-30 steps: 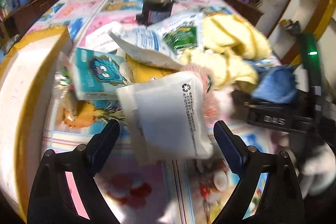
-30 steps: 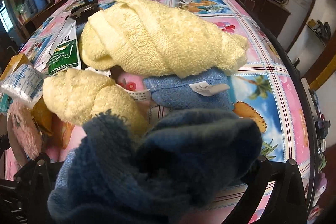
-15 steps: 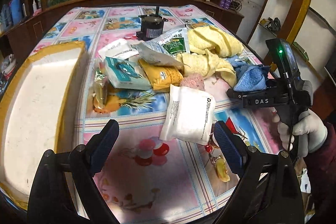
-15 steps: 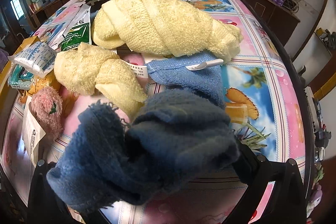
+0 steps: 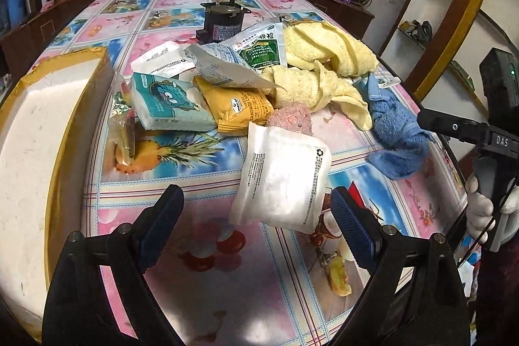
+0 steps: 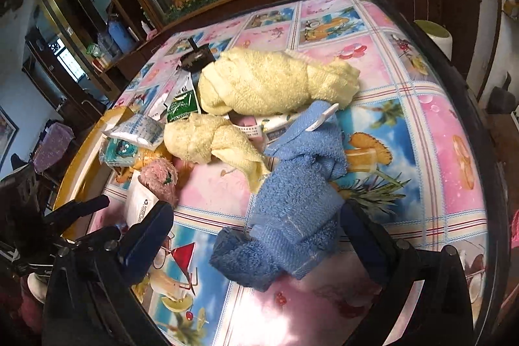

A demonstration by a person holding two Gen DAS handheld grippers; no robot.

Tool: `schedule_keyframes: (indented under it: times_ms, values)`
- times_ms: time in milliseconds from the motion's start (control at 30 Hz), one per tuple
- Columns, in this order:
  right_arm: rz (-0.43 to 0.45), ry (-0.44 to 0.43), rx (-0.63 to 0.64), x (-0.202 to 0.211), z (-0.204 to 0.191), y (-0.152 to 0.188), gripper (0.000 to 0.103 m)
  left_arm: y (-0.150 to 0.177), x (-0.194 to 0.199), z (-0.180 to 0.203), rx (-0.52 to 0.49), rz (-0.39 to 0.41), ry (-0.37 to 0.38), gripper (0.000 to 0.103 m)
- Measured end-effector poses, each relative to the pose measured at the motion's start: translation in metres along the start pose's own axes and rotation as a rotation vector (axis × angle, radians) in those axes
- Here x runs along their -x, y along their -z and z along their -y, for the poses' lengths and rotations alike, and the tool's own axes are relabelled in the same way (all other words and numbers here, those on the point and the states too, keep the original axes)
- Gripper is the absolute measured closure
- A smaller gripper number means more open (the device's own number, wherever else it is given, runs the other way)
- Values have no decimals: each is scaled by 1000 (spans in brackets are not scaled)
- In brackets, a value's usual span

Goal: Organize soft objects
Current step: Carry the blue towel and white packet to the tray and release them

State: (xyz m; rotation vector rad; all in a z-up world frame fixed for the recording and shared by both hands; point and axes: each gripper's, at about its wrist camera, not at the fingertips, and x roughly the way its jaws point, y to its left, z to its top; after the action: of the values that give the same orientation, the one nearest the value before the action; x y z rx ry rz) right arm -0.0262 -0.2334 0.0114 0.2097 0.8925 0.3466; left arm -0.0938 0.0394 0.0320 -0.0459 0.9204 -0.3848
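Between the pads of my right claw (image 6: 256,232) lies the blue towel (image 6: 292,209), crumpled on the counter (image 6: 447,158); the jaws stand wide on either side of it and grip nothing. Its far end runs up toward the two yellow towels (image 6: 269,86). My left claw (image 5: 258,218) is wide open as well and empty, hovering over the near edge of the white pouch (image 5: 282,174), which lies flat just beyond and slightly right of the gap. Farther off sit the teal packet (image 5: 168,102) and the yellow packet (image 5: 243,109).
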Motion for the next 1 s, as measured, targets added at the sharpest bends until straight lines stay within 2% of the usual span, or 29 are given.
schedule_keyframes:
  times_ms: [233, 367, 433, 533, 600, 633, 700, 767, 833, 900, 1000]
  values:
    - [-35, 71, -1, 0, 5, 18, 2, -15, -25, 23, -97, -41, -20, 11]
    - [-49, 80, -27, -4, 6, 28, 11, -19, -50, 26, -89, -111, -21, 11]
    - [-43, 92, -36, -7, 6, 28, 17, -21, -51, 32, -123, -89, -69, 11]
    - [-9, 134, -26, -6, 3, 21, 18, -19, -57, 37, -160, -106, -117, 11]
    - [-17, 146, -12, -8, 1, 12, 18, -18, -59, 38, -163, -111, -124, 11]
    - [-20, 167, -4, -10, 0, 8, 18, -18, -59, 37, -156, -105, -132, 14]
    - [-41, 195, 22, -19, -2, 0, 18, -20, -54, 35, -149, -82, -115, 53]
    - [-67, 229, 32, -31, -1, -4, 25, -22, -50, 30, -121, -90, -60, 58]
    - [-105, 235, 20, -44, 2, -6, 52, -21, -46, 26, -107, -91, -42, 59]
    - [-110, 224, 2, -48, 6, -6, 54, -19, -41, 21, -81, -88, -17, 60]
    - [-96, 214, -13, -41, 5, -3, 57, -16, -24, 12, -30, -61, 64, 60]
